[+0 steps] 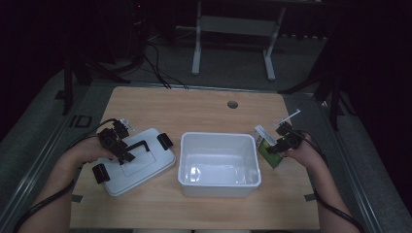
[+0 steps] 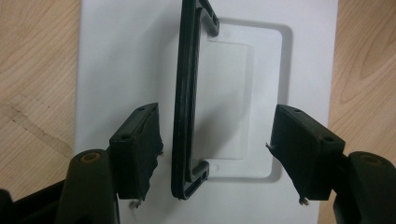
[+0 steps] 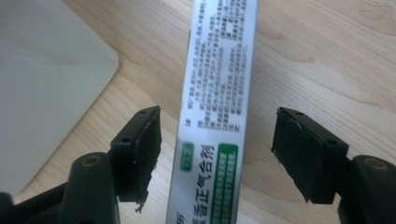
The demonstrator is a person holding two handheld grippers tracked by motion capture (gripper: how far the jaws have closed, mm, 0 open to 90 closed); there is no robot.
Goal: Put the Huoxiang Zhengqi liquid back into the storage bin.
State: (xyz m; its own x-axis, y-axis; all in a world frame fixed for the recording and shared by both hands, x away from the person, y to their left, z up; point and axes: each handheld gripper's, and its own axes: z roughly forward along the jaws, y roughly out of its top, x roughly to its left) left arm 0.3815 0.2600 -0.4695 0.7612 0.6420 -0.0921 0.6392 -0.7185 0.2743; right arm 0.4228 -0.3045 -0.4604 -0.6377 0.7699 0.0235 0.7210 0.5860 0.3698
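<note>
A white lid (image 1: 145,170) lies flat on the wooden table (image 1: 204,104), left of an open white bin (image 1: 218,137). Its black handle (image 2: 187,93) stands up from the lid (image 2: 121,56). My left gripper (image 2: 217,140) straddles that handle with the jaws apart; the handle sits close to the left jaw and a wide gap remains on the other side. Right of the bin, a green and white carton (image 1: 266,145) stands on the table. My right gripper (image 3: 217,144) has the carton (image 3: 219,70) between its jaws, with a gap on both sides.
The bin's rounded corner (image 3: 46,84) lies close to the left of the carton. A round cable hole (image 1: 232,104) sits near the table's far edge. Beyond the table, dark floor with cables and a white frame's legs (image 1: 197,58).
</note>
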